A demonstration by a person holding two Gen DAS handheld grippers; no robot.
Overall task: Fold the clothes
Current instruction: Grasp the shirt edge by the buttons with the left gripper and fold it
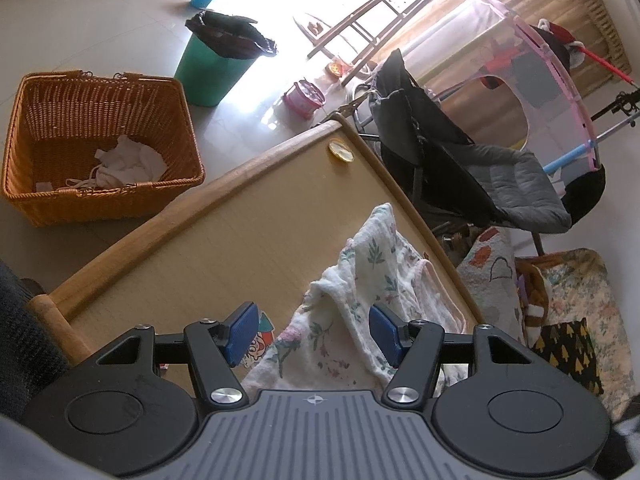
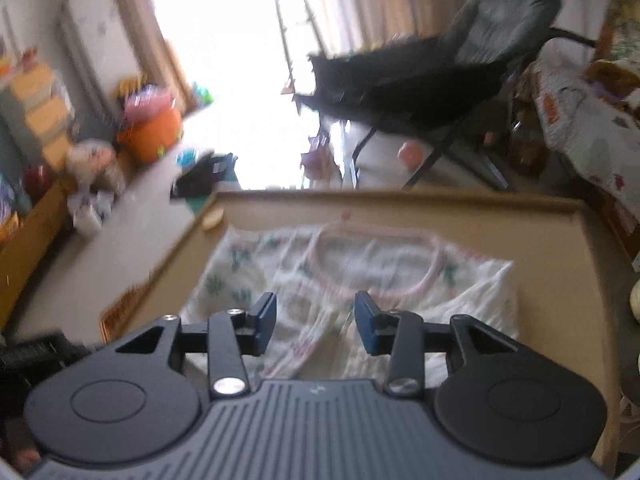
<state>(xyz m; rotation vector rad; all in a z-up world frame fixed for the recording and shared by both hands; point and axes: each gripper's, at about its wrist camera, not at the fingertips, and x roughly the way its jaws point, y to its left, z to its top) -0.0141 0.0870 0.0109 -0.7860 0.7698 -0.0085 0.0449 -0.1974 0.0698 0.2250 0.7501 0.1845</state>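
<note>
1. The left tongs [image 1: 314, 330] stand apart with their blue pads clear of the cloth; the floral garment [image 1: 360, 280] lies between and below them, and neither pad presses on it.
2. The right tongs [image 2: 315, 322] are parted too, holding nothing, with the same garment [image 2: 360, 276] spread beneath them (this view is blurred, so fine detail is lost).
3. The garment is white with green and pink flower print and a pink-edged neckline [image 2: 376, 258]. It lies on the counter [image 1: 240, 240], bunched and partly folded over itself toward the counter's right edge in the left view.
4. The counter is tan with a raised wooden rim [image 1: 160, 220]; a small yellow round thing [image 1: 341, 150] sits near its far corner.
5. On the floor past the counter stands an orange wicker basket [image 1: 80, 120] with white cloth [image 1: 128, 162] in it, and behind that a green bin [image 1: 208, 72] with a dark liner.
6. A grey padded chair [image 1: 500, 184] stands beside the counter's far side.
</note>
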